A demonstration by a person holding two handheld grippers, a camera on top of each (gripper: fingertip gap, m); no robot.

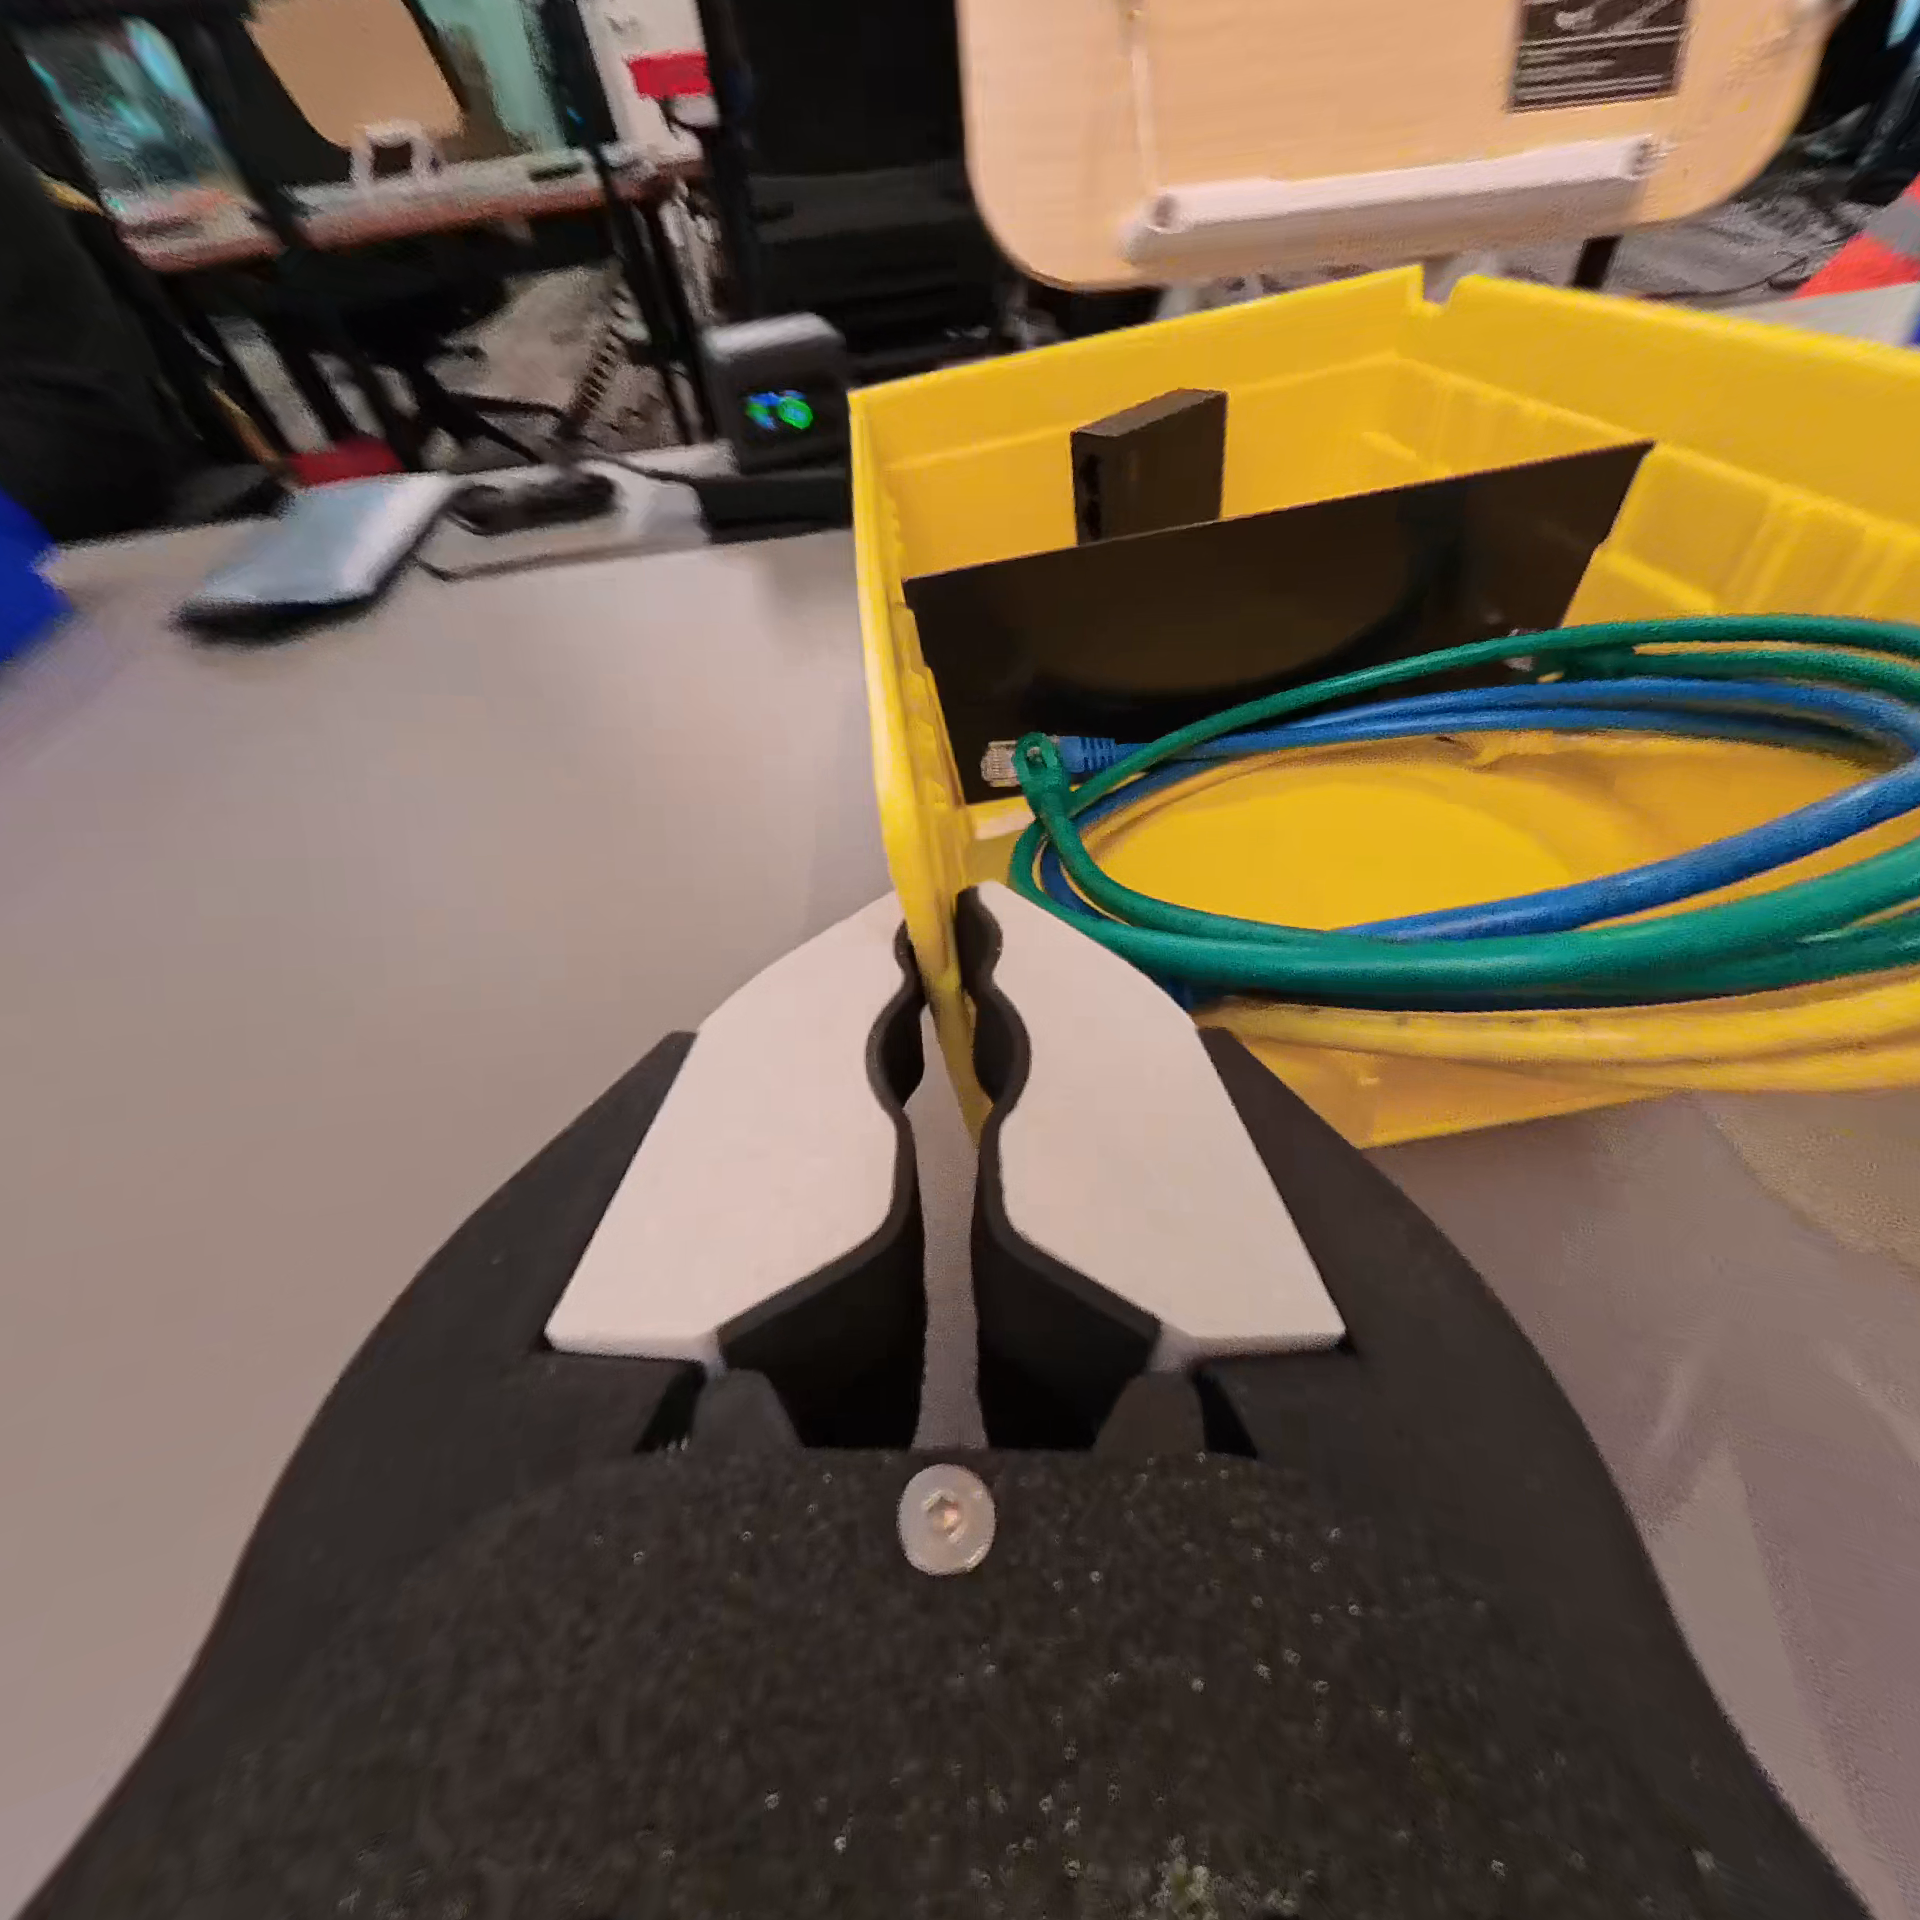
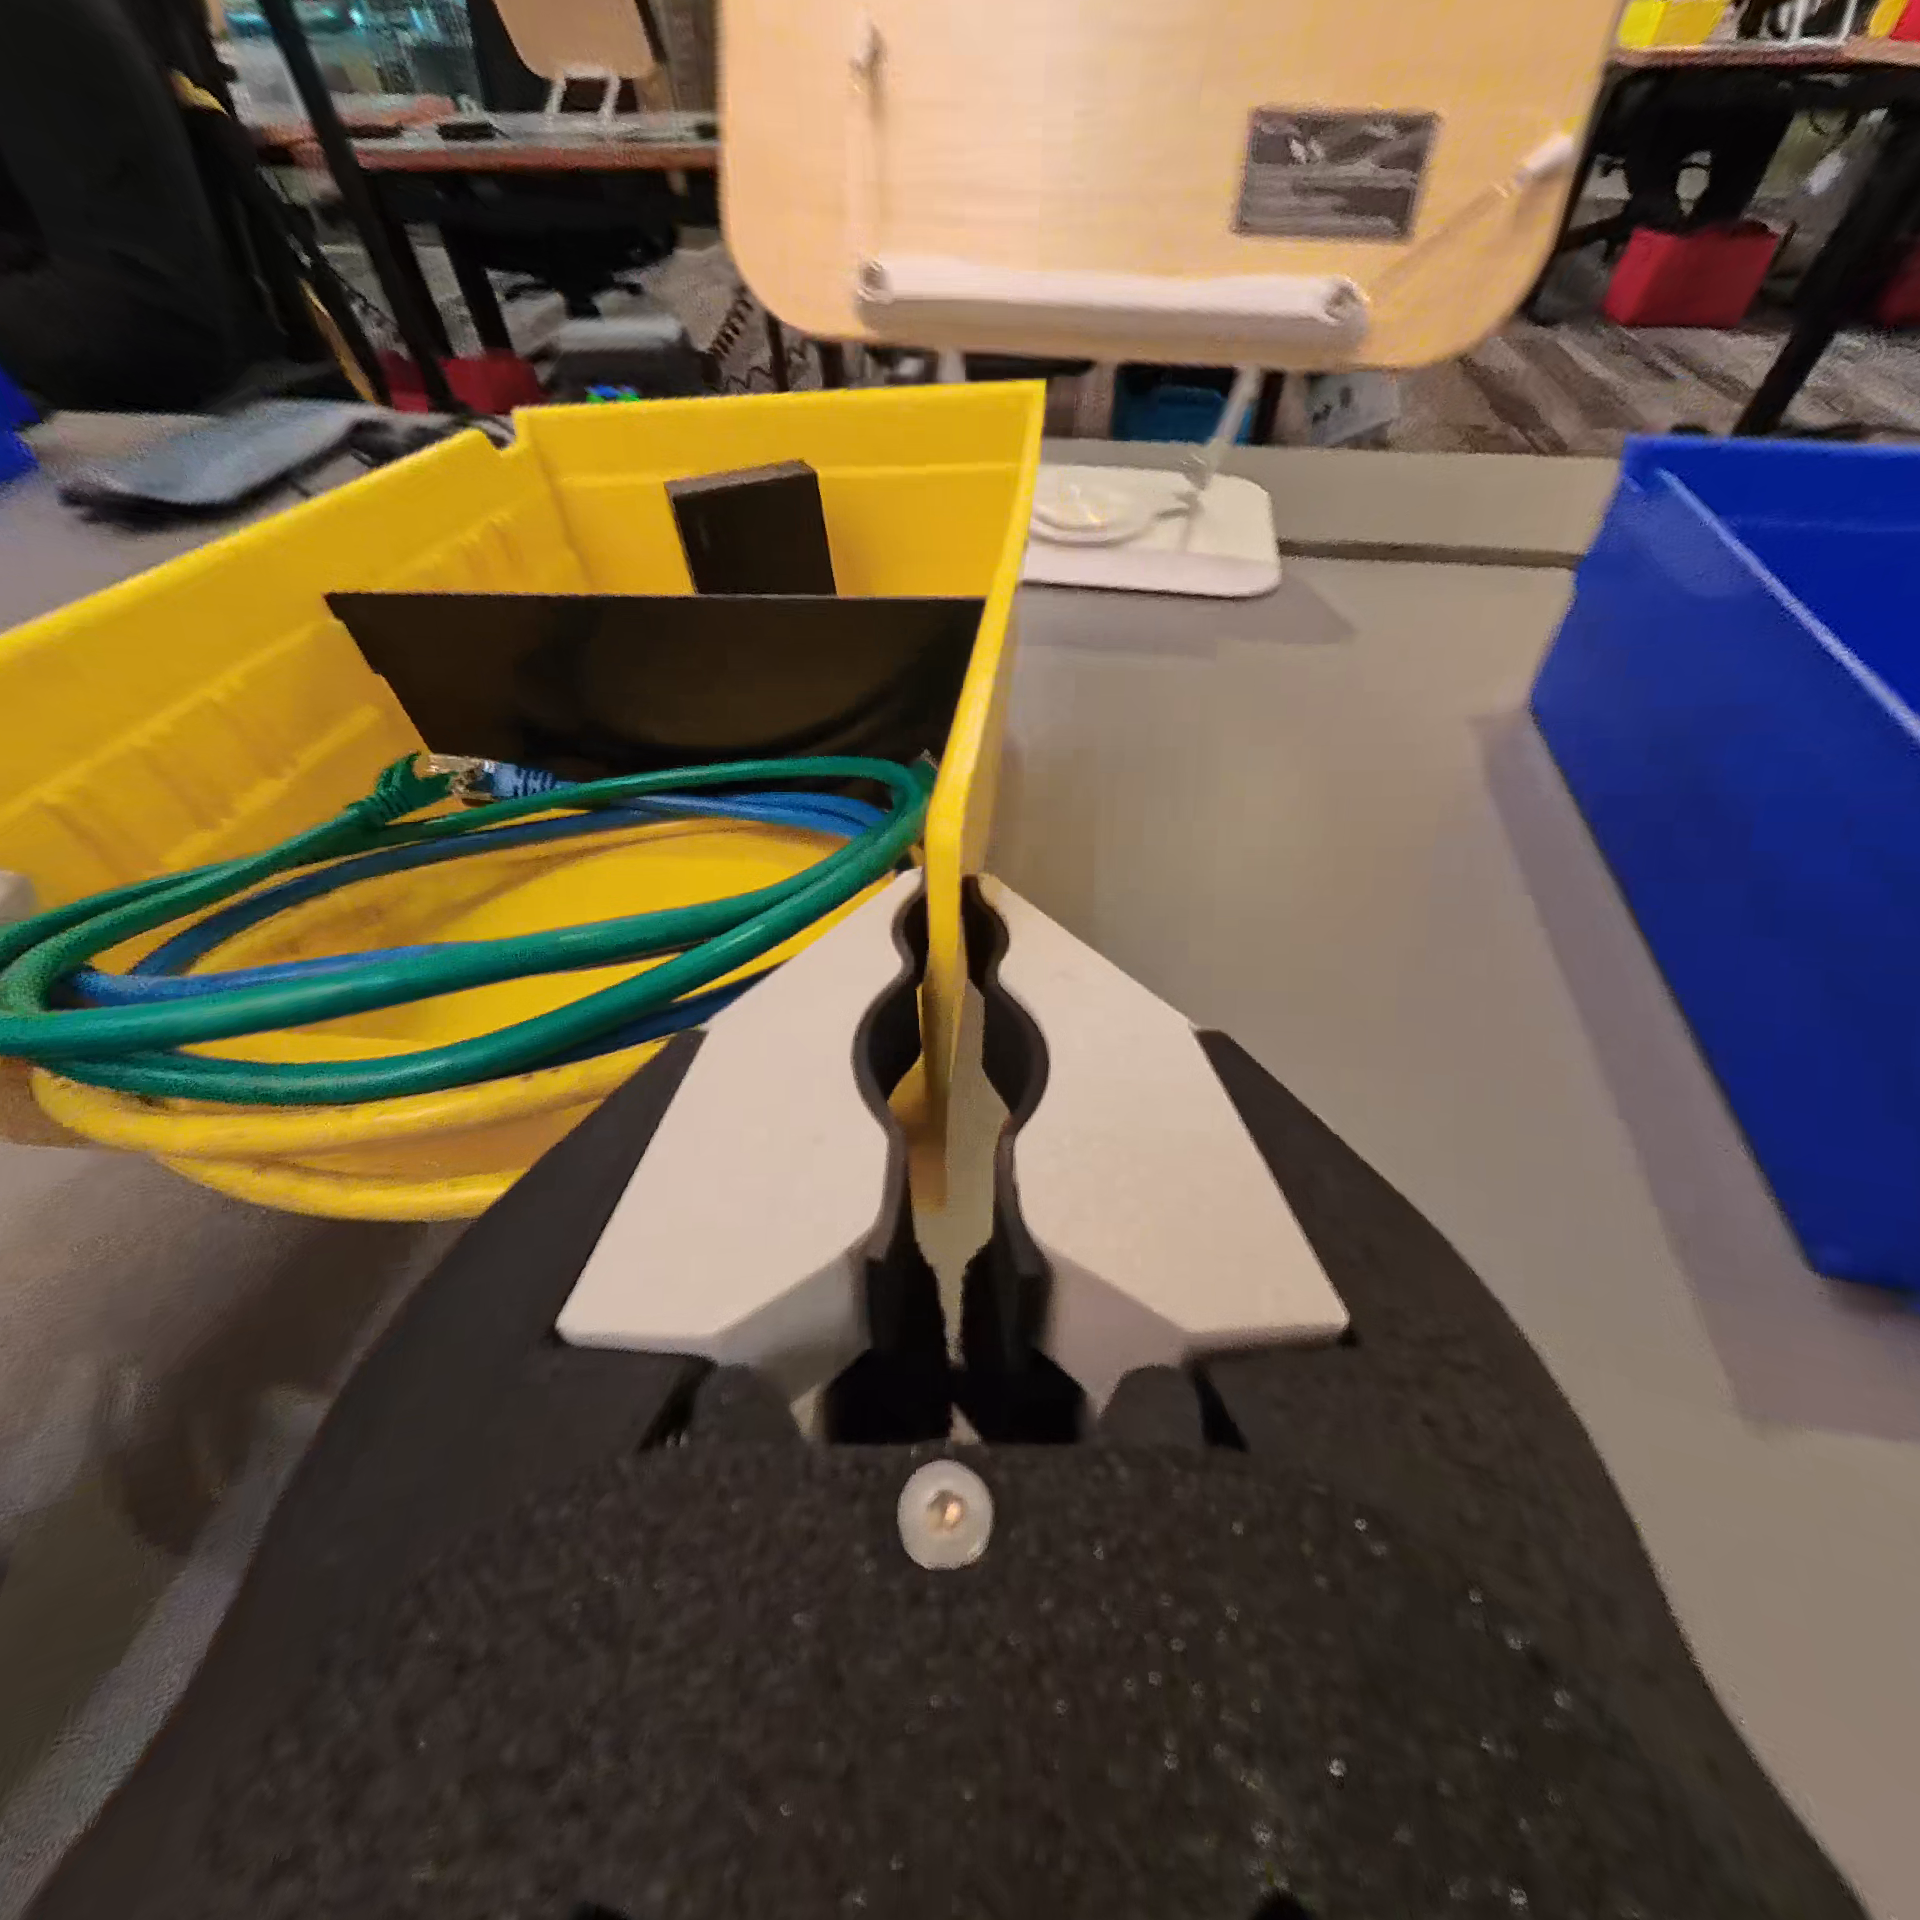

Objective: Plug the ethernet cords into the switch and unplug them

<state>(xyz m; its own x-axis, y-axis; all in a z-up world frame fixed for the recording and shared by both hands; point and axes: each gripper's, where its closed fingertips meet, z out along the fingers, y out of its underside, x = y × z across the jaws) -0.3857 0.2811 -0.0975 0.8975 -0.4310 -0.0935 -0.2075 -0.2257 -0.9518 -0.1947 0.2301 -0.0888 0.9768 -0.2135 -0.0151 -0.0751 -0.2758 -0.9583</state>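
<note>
The left tongs [image 1: 940, 940] pinch the yellow bin's [image 1: 1351, 343] left wall; the right tongs [image 2: 943, 904] clamp its right wall. Inside, green [image 1: 1455, 961], blue [image 1: 1558, 717] and yellow cords [image 1: 1558, 1039] lie coiled in front of a black divider [image 1: 1195, 613]. Behind it stands a small black box, probably the switch [image 1: 1148, 462]. The bin sits on a grey table [image 1: 416, 831], with a blue bin [image 2: 1756, 810] to the right.

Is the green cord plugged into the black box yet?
No, the green cord's plug lies loose in the yellow bin, apart from the black switch.
</note>
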